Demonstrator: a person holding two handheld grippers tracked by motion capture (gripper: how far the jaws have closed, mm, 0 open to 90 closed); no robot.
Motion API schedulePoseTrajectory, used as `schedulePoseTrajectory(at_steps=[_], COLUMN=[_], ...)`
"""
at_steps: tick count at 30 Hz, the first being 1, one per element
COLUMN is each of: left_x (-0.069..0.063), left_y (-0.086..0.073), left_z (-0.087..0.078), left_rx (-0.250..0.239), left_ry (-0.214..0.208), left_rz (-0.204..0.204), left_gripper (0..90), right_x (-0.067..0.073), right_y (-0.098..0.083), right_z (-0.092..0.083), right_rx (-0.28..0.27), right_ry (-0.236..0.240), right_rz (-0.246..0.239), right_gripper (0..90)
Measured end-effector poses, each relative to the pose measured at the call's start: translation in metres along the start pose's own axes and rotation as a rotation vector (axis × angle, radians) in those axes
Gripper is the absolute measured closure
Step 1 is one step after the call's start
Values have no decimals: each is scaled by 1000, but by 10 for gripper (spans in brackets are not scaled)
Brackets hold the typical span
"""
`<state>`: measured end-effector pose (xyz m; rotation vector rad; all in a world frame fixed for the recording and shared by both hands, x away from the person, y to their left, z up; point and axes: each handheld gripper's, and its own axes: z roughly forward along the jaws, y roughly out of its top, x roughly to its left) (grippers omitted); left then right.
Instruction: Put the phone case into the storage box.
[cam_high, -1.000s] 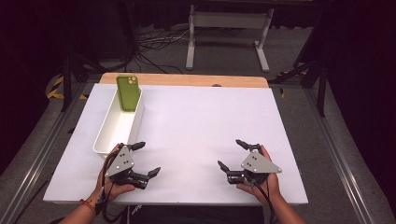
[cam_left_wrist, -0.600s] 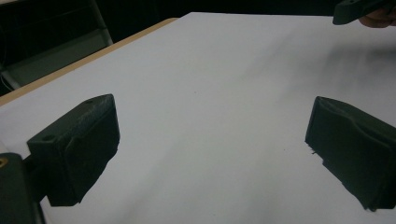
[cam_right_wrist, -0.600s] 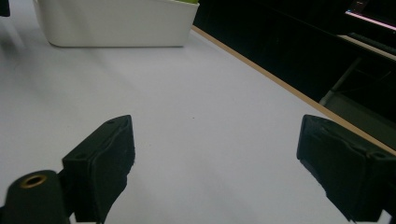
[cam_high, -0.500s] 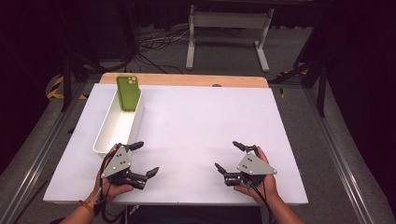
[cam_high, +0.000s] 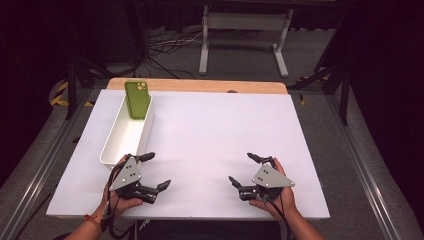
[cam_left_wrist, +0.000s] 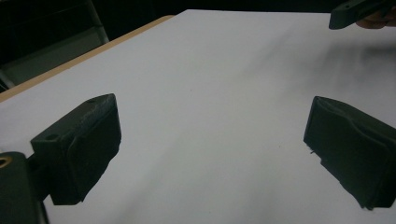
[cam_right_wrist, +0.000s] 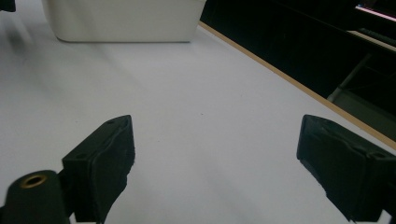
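Both grippers sit low in the high view, each held in a hand over the white counter (cam_high: 210, 135). Left gripper (cam_high: 156, 171) is at the lower left of the frame, its two black jaws spread wide with nothing between them; one jaw tip reaches up toward the near end of the white bin, just short of it, while the other points right across the counter. In the left gripper view the jaws stand far apart with only bare white surface in the gap, and the tip of the other gripper shows at the upper right corner. Right gripper (cam_high: 242, 169) is at the lower right of the high view, likewise spread wide and holding nothing, its jaws pointing left toward the middle of the counter. The right gripper view shows bare counter between its jaws and the bin's end wall at the upper left.

White bin (cam_high: 118, 150), long and narrow, lies at the left of the frame, its long axis running from the near left edge up toward the far edge. Green phone (cam_high: 137, 100) leans upright at the bin's far end, camera lenses at its top, long axis running up and away from the viewer.
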<state>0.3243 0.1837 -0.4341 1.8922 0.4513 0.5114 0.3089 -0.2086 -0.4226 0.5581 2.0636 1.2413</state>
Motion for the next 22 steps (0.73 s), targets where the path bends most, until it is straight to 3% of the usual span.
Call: schedulePoseTrajectory(at_steps=[9,22], left_x=[-4,1], left_y=[-1,3], left_z=[6,6], left_rx=[6,-13], left_ry=[-9,-11], left_rz=[4,-3], left_gripper=[47,46], right_x=[2,0], right_y=[0,-2], right_z=[1,-1], right_rx=[9,4], right_ry=[28,0], right_rz=[-1,3], right_gripper=[130,112])
